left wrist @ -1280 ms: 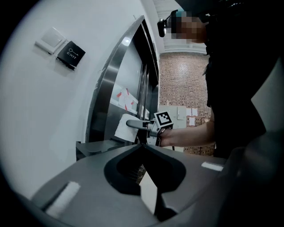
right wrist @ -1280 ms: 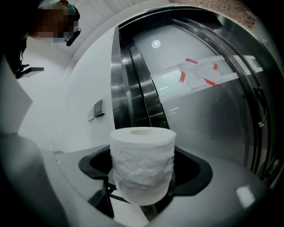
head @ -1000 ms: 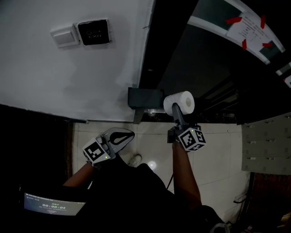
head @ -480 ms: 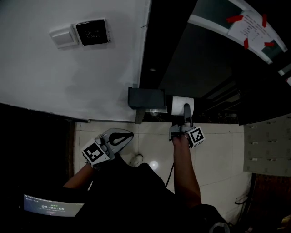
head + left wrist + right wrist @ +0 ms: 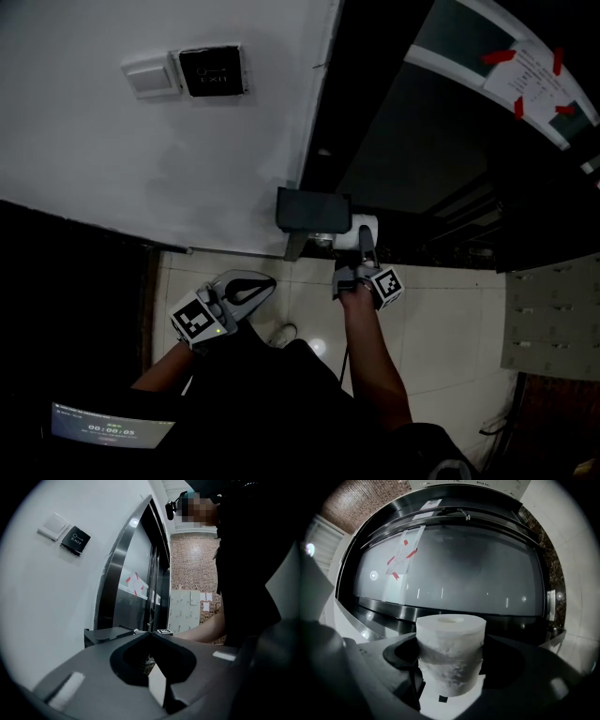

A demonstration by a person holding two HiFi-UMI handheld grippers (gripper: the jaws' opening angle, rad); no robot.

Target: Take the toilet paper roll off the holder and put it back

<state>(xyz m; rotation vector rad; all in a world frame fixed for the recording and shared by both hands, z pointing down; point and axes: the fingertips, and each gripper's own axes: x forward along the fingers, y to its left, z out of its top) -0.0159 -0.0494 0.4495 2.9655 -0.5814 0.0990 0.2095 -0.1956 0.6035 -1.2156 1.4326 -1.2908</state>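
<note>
Squeezing the roll [image 5: 450,653] in the right gripper [image 5: 364,246], jaws wide apart and pressed on its two sides. In the right gripper view, standing up with the hole at the top and the soft paper a bit dented in the middle.

Held up right next to the holder [image 5: 312,210], a dark box on the white wall [image 5: 141,159]. Looks to touch the box's right side in the head view, close to a shiny bit under it. Hard to tell whether on the holder or just beside it. Cannot see inside the box.

Holding the left gripper [image 5: 255,284] low, well apart from the roll, jaws closed tight together and empty.

Up on the wall, a white switch [image 5: 150,77] just beside a black panel [image 5: 211,70]. To the right, dark glass [image 5: 422,141] with a paper [image 5: 530,70] stuck on by red tape. Down below, pale floor tiles [image 5: 441,319].
</note>
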